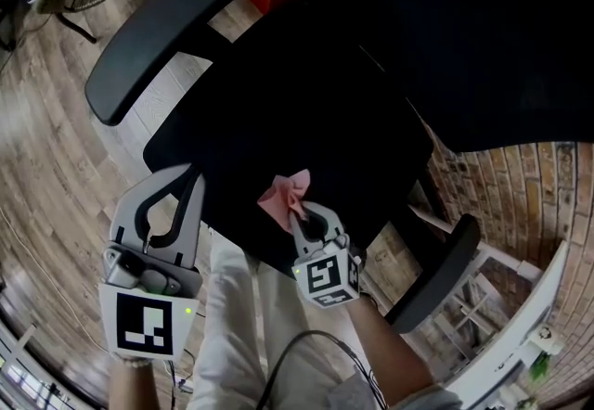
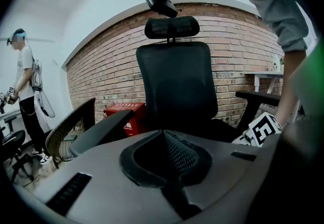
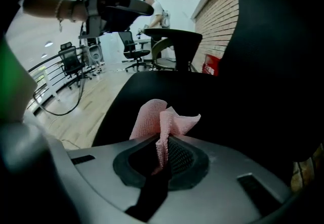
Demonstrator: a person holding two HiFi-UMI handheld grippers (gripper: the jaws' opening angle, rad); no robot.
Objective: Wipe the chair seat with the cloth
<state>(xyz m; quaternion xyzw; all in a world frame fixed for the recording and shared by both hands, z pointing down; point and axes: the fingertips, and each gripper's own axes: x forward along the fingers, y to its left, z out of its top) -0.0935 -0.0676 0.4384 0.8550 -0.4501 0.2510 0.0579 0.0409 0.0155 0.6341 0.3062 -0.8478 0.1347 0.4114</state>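
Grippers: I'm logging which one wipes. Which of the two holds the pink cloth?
The right gripper: its jaws are shut on the pink cloth over the chair seat. The left gripper is shut on nothing.

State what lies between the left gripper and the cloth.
Only bare chair seat lies between the shut, empty left gripper and the pink cloth clamped in the right gripper; the head view shows it.

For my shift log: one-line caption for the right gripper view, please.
Right gripper shut on the pink cloth, black chair seat just beyond its jaws.
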